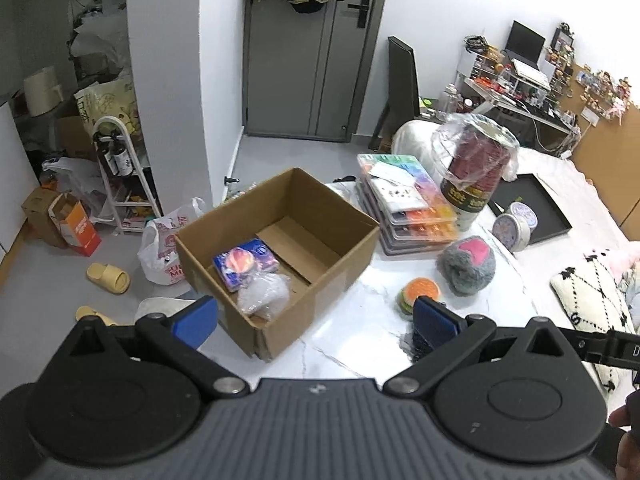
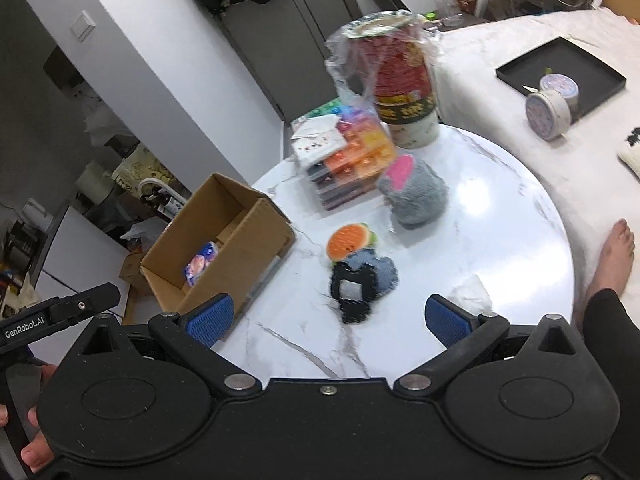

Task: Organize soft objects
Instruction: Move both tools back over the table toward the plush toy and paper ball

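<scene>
In the left wrist view, the left tool (image 1: 314, 322) is seen released at the bottom, nothing between its blue pads. A cardboard box (image 1: 280, 256) at centre holds a blue tissue pack (image 1: 246, 266) and a clear bag (image 1: 264, 294). Right of it on the desk (image 1: 360, 328) lie a burger toy (image 1: 418, 294) and a grey-pink plush (image 1: 468, 266).

In the right wrist view, "GenRobot.AI" is read at lower left. The right tool (image 2: 328, 320) is spread open, empty, below a blurred black-and-denim soft item (image 2: 362, 282).

A lived-in home bedroom: beside the round white marble-top table (image 1: 352, 344) lies a white-sheeted bed (image 1: 560, 184), with coats hung on the grey entrance door (image 1: 304, 80) behind and yellow foam slippers (image 1: 109, 277) on the floor.
</scene>
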### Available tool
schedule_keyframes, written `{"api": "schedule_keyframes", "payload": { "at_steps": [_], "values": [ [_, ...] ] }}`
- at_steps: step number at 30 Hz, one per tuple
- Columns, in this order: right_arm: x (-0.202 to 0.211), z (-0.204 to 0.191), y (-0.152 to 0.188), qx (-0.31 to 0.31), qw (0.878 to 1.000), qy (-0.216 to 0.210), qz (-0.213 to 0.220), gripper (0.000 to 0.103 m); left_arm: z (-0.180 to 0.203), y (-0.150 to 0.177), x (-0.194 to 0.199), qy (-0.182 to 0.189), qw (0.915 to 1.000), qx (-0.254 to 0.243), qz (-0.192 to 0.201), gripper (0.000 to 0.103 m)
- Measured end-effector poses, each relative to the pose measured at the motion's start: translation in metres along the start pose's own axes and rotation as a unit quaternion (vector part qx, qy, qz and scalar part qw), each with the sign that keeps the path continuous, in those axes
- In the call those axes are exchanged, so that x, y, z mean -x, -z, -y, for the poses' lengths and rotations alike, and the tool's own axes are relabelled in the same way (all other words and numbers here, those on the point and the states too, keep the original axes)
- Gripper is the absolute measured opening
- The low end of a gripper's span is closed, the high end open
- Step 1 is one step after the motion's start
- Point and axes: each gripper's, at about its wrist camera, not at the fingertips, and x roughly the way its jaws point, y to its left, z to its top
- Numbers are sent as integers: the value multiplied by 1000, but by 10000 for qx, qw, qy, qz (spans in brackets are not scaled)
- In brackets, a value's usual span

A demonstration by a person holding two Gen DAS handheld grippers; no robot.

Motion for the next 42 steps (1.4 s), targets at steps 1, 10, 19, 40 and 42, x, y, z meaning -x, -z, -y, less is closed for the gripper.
{"api": "schedule_keyframes", "payload": {
  "at_steps": [1,10,19,40,42],
  "values": [
    [0,3,1,-25,10000,19,-5,103,4,2,-1,12,10000,-27,-10,103],
    [-1,33,5,-208,9997,140,-39,103,25,10,-11,99,9998,-162,-68,103],
    [-13,60,5,-220,9996,47,-145,102,44,19,-27,29,9996,-258,-117,102],
    [-80,116,6,-68,9967,-221,-772,90,104,48,-106,65,9962,-644,-584,99],
    [-84,119,8,-54,9965,-249,-791,90,107,51,-116,31,9956,-702,-626,99]
  ]
}}
